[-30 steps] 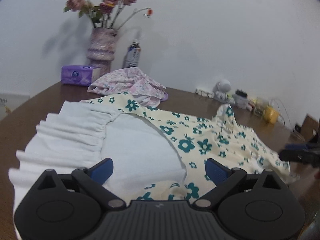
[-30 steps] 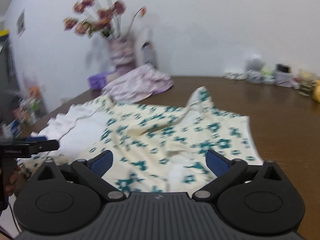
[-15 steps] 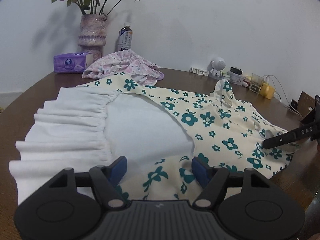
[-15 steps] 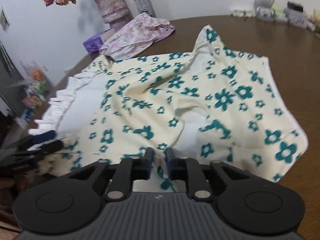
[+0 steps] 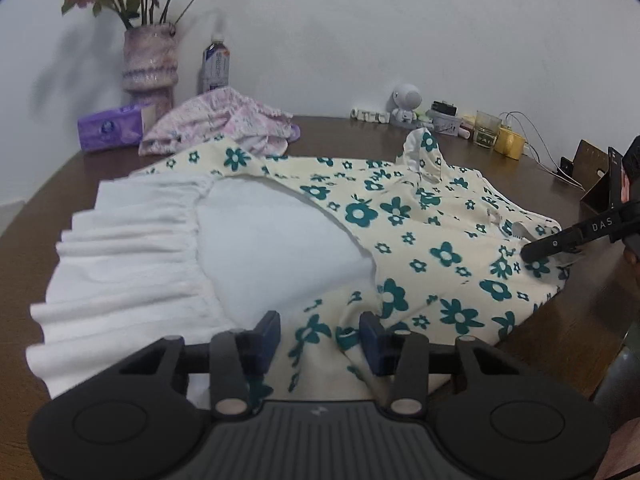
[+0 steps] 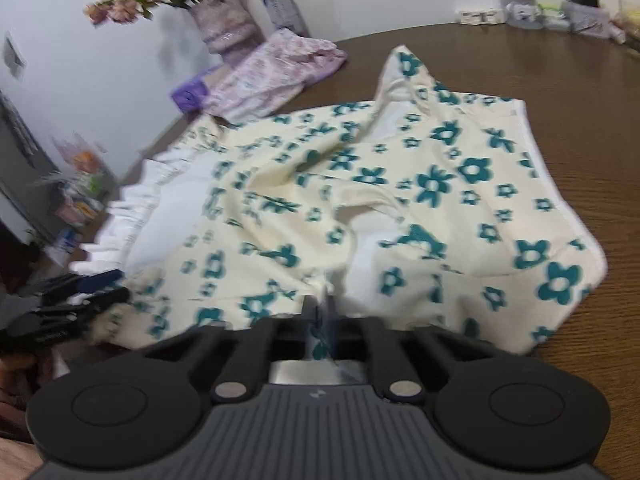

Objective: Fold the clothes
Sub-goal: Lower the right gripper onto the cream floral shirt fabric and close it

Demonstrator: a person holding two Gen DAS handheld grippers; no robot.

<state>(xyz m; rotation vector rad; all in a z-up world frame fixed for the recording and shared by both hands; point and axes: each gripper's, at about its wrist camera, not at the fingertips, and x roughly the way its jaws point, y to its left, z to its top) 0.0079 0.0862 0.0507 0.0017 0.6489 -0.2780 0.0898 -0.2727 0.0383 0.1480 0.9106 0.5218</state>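
- Spread flat on the brown wooden worktop (image 5: 60,168) for folding: soft cream dress (image 5: 400,232) printed with teal flowers, white gathered ruffle along one side.
- Right gripper (image 6: 320,308): fingers pressed together, pinching the near hem, ready to lift.
- Left gripper (image 5: 320,334): fingers just closing, half spread, astride the near hem beside the ruffle, not yet gripping.

Both tongs are matte black plastic. The left tongs (image 5: 320,334) carry dark blue pads (image 5: 267,330) on angled link arms with silver pivot screws, two round discs and a ribbed grey centre panel with a small logo. The right tongs (image 6: 319,312) match; their side reads "DAS".
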